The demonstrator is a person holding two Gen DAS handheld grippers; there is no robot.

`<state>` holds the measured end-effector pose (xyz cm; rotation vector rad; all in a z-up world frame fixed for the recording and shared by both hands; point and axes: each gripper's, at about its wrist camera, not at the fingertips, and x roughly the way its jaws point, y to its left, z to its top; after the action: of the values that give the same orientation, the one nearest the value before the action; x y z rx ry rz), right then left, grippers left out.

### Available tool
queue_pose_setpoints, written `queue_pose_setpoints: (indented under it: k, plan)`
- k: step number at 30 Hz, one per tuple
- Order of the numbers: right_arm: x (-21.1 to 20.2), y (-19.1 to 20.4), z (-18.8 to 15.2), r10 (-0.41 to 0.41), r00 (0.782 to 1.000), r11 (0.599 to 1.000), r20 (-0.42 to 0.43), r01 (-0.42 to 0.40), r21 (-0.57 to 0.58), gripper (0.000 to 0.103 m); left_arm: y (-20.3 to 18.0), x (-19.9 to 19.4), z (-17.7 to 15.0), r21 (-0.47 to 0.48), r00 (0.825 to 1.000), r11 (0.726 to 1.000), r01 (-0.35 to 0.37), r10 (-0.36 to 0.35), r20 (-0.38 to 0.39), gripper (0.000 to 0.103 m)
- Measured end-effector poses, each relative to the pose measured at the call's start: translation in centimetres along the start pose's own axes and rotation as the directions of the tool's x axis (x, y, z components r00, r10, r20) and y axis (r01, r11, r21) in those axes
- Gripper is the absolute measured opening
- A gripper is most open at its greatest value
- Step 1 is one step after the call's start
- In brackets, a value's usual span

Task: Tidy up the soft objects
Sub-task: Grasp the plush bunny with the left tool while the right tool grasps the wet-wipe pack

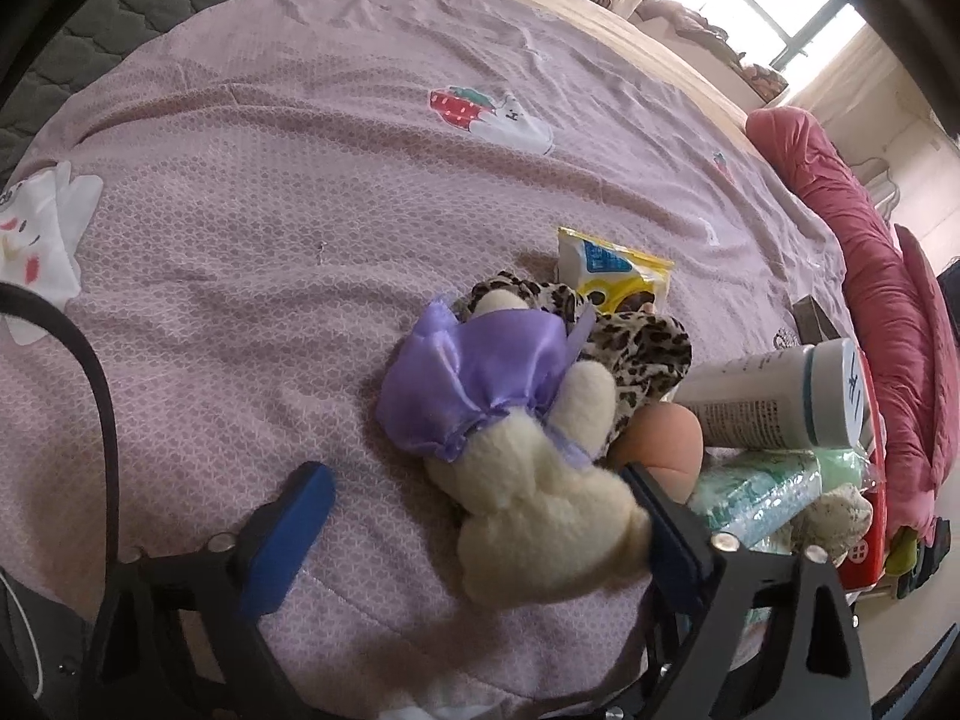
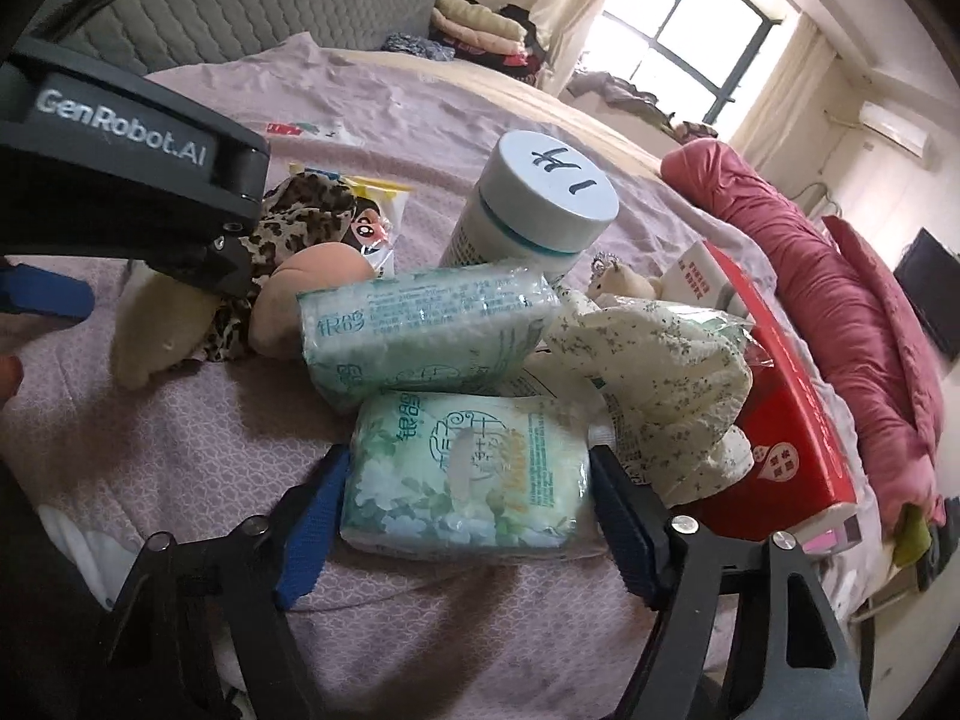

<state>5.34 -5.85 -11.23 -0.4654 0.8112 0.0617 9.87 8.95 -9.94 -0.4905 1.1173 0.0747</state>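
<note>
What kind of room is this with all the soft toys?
Most likely a bedroom. The things lie on a wide bed under a pink patterned quilt, with a grey quilted padded headboard behind it and a rolled-up red duvet along one side.

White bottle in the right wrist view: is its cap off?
No, the white bottle has its round cap on, with handwriting across the top.

Pink patterned bedspread (image 1: pixel 300 192), grey quilted headboard (image 2: pixel 252 6), bright curtained window (image 2: pixel 690 30), wall air conditioner (image 2: pixel 894 126)
</note>
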Motion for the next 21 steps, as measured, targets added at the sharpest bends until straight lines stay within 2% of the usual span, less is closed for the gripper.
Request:
queue_pose_setpoints:
  k: [4, 7, 16, 21]
  plan:
    - [-0.5, -0.2, -0.4, 0.004, 1.0, 0.999, 0.019, -0.003, -0.041, 0.076, -0.1, 0.1, -0.1, 0.012, 1.0, 1.0, 0.019, -0.02, 0.006, 0.073]
    - [-1.3, -0.4, -0.3, 0.04, 0.998, 0.998, 0.05, -0.037, -0.056, 0.075, -0.4, -0.2, -0.2, 0.022, 0.998, 0.998, 0.062, -0.062, 0.012, 0.059]
    - [-5.6, -1.2, -0.2, 0.069, 0.986, 0.996, 0.152, -0.061, -0.058, 0.075, 0.1, -1.7, -0.6, 0.013, 0.991, 0.992, 0.125, -0.126, 0.051, 0.047]
    - [-8.2, -3.0, 0.2, 0.068, 0.97, 0.998, 0.232, -0.065, -0.02, 0.075, -0.4, -4.0, -1.0, 0.052, 0.986, 0.993, 0.109, -0.115, 0.117, 0.046]
